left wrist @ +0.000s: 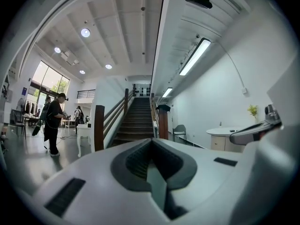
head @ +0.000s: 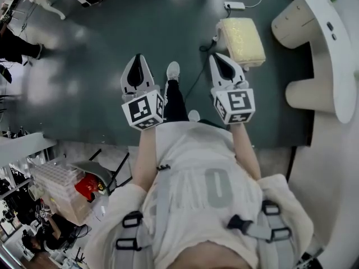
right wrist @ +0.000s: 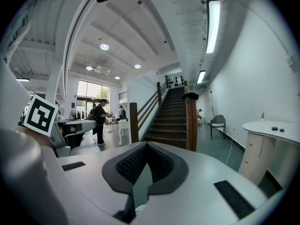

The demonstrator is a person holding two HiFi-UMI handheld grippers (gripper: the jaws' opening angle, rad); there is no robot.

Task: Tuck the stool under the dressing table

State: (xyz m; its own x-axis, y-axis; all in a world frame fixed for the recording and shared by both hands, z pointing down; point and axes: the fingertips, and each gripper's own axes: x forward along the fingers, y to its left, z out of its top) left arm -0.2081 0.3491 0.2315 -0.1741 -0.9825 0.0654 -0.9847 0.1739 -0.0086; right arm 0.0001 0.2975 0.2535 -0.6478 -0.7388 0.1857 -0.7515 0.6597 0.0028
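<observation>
The stool (head: 242, 39), low with a cream cushion, stands on the dark green floor just left of the curved white dressing table (head: 331, 43). I hold both grippers out level in front of me, above the floor and short of the stool. My left gripper (head: 136, 65) is shut and empty; the left gripper view shows its jaws (left wrist: 151, 162) closed with nothing between them. My right gripper (head: 222, 62) is also shut and empty, jaws (right wrist: 140, 170) together, its tip near the stool's left side in the head view. The dressing table's top (right wrist: 274, 128) shows at the right of the right gripper view.
A white power strip (head: 234, 5) with a cable (head: 196, 77) lies on the floor beside the stool. A wooden staircase (right wrist: 171, 121) rises ahead. A person in black (left wrist: 54, 123) stands far left by white tables. Storage boxes (head: 59, 186) and a folding chair sit behind me.
</observation>
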